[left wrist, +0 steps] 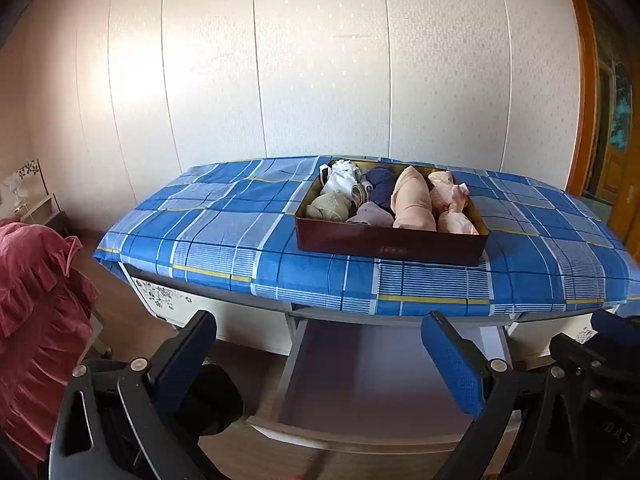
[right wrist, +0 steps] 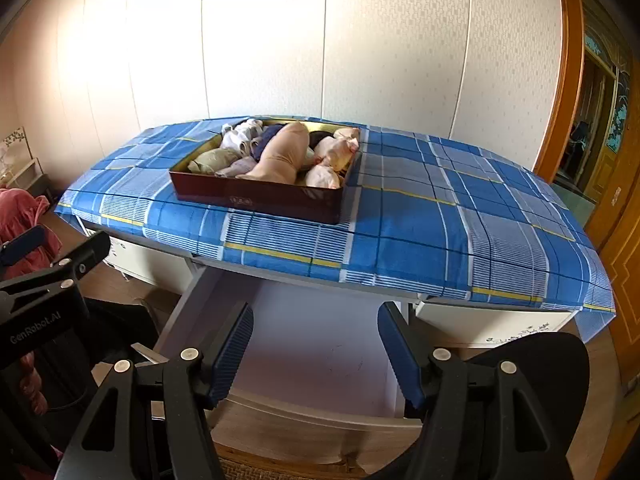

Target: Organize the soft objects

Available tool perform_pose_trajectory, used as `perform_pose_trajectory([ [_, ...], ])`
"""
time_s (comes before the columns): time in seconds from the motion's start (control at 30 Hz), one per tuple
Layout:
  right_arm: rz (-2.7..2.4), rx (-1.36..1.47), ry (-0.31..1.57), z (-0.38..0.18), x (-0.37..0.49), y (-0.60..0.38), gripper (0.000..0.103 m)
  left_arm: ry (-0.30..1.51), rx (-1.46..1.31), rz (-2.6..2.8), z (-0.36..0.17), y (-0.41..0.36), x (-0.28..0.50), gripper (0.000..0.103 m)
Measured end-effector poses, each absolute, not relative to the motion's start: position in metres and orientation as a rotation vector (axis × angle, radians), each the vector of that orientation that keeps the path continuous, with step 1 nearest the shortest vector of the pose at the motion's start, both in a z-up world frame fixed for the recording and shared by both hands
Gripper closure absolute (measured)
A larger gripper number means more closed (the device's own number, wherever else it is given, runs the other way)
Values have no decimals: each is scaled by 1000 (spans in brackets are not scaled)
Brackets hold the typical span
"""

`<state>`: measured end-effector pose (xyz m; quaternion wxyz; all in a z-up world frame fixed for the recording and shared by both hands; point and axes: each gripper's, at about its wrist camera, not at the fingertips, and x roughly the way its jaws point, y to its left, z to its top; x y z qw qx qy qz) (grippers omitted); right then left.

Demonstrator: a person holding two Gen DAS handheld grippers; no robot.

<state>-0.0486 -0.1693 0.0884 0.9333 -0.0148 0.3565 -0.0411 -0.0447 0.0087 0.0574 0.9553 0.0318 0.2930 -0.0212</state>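
Observation:
A dark red tin box stands on a desk covered with a blue plaid cloth. It is packed with rolled soft things: a long peach roll, a white bundle, a navy roll, pink rolls and others. Below the desk edge a white drawer is pulled out with nothing in it. My left gripper and right gripper both hover open over the drawer, with nothing between their blue pads.
Pink-red ruffled fabric hangs at the left near the floor. A wooden door frame stands at the right, and white wall panels rise behind the desk. The left gripper shows at the left edge of the right wrist view.

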Motion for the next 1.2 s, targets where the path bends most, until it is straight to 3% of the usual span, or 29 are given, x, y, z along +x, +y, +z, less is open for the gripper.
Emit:
perform_pose_trajectory([
  [0.3, -100, -16, 740, 86, -50, -171, 30, 614, 51, -31, 56, 11, -46, 0],
  [1.2, -120, 5, 771, 81, -48, -177, 30, 618, 56, -45, 55, 9, -48, 0],
])
